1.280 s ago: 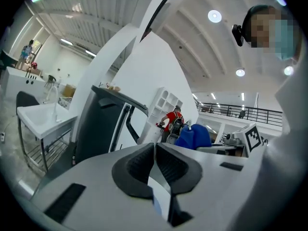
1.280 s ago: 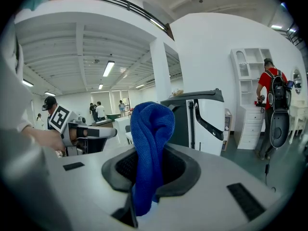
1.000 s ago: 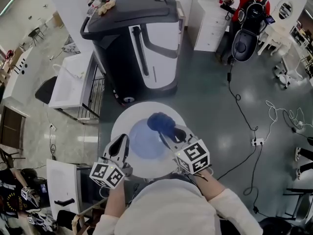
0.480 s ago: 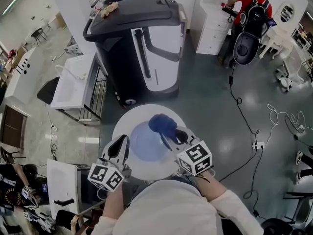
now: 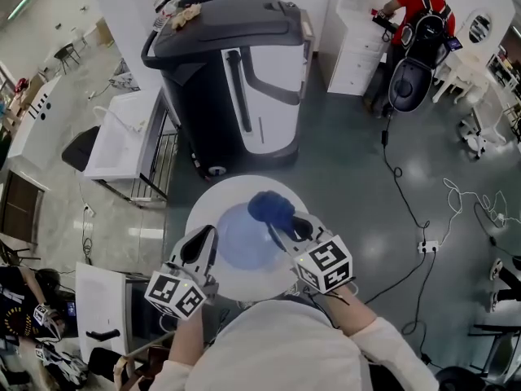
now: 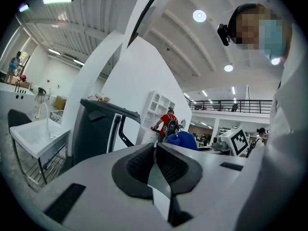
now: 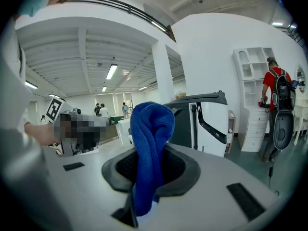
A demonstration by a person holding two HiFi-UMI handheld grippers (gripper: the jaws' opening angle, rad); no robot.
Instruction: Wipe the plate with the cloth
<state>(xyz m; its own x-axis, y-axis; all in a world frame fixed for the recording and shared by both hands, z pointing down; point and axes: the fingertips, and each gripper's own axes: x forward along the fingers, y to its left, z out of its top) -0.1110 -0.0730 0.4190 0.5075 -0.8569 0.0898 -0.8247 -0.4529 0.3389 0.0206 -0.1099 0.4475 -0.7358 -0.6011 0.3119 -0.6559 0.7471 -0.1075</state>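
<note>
A pale blue plate (image 5: 240,239) sits over a round white table (image 5: 213,198), directly below me. My left gripper (image 5: 204,241) is shut on the plate's left rim. In the left gripper view that rim shows as a thin pale slab (image 6: 159,179) pinched between the black pads (image 6: 137,170). My right gripper (image 5: 286,225) is shut on a bunched dark blue cloth (image 5: 270,207), which hangs over the plate's far right part. In the right gripper view the cloth (image 7: 150,148) stands up out of the shut jaws. Whether the cloth touches the plate cannot be seen.
A big black and white machine (image 5: 232,63) stands just beyond the table. At the left are a white sink stand (image 5: 122,133) and a white cabinet (image 5: 110,304). A cable (image 5: 404,187) and a power strip (image 5: 428,247) lie on the floor at right. A person in red (image 5: 411,10) stands far right.
My left gripper has risen slightly with the plate's rim in it. The right gripper and the cloth have stayed in place.
</note>
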